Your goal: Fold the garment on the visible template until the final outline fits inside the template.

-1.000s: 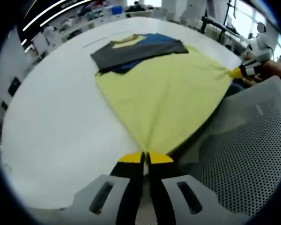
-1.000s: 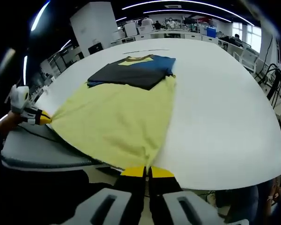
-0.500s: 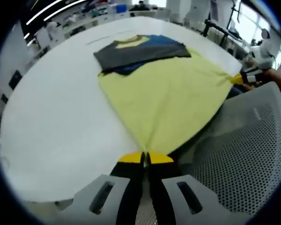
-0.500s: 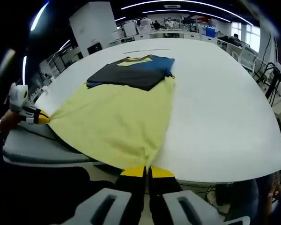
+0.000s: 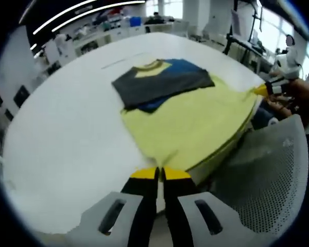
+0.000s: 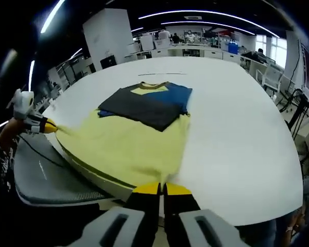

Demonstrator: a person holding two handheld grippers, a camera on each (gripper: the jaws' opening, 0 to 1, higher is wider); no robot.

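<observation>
left gripper (image 5: 159,174) and right gripper (image 6: 161,189) each clamp yellow garment (image 5: 195,121) hem; mesh chair (image 5: 268,170) beside table (image 5: 62,123)

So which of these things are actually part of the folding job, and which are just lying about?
Part of the job:
- garment, yellow, grey and blue
- left tongs, gripping its hem
- right tongs, gripping its hem
- white table

Lying about:
- mesh chair
- background desks

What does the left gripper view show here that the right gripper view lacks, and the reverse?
Left gripper view alone: a perforated grey chair back at the table's edge, and the right hand-held gripper pinching the far hem corner. Right gripper view alone: the left hand-held gripper at the opposite corner, plus a white pillar. Shared: the white table, the yellow garment with dark sleeves folded across its chest, and each view's own jaws shut on the hem.
</observation>
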